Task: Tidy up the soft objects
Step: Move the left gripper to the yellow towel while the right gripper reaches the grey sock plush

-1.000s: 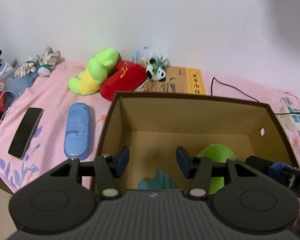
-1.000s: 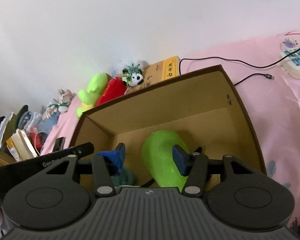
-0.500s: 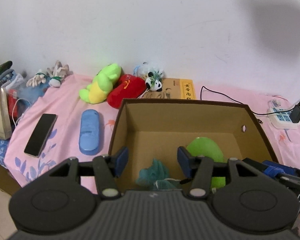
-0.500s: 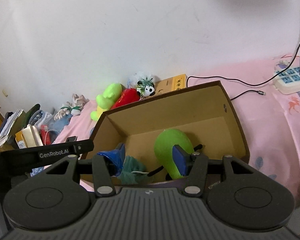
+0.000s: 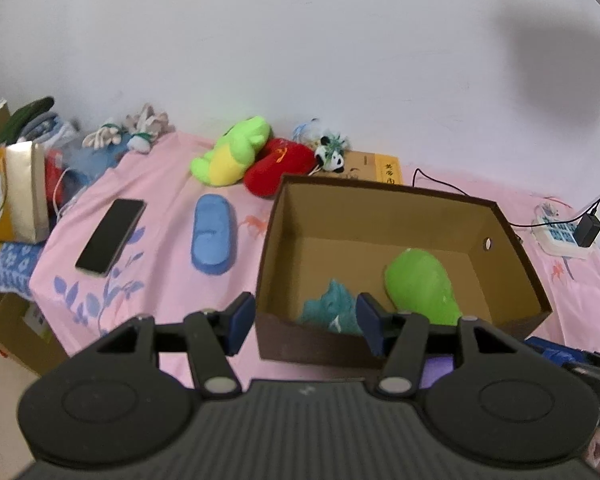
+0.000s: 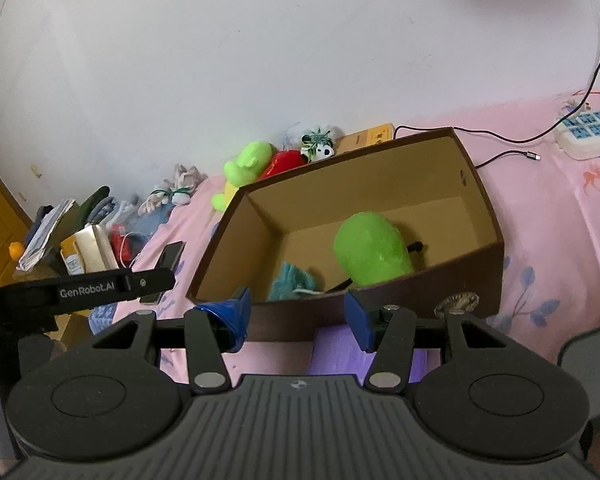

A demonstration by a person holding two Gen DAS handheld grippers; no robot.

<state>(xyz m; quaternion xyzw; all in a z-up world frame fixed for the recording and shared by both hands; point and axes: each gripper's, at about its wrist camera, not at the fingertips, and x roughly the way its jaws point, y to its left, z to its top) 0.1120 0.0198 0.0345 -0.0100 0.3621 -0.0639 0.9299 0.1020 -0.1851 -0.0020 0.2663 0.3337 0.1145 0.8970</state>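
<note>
— Two toys, green (image 5: 422, 282) and teal (image 5: 332, 312), lie in the box (image 5: 512, 240), beyond your left gripper (image 5: 304, 322).
— Both grippers spread, empty; right gripper (image 6: 298, 316) sits before the box's near wall, pink sheet (image 6: 548, 216) bare alongside.

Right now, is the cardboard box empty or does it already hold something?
Not empty. The open-topped cardboard box holds a bright green plush and a teal fuzzy toy on its floor.

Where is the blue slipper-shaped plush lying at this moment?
In the left wrist view the blue slipper-shaped plush lies on the pink sheet, left of the cardboard box, between that box and the black phone.
</note>
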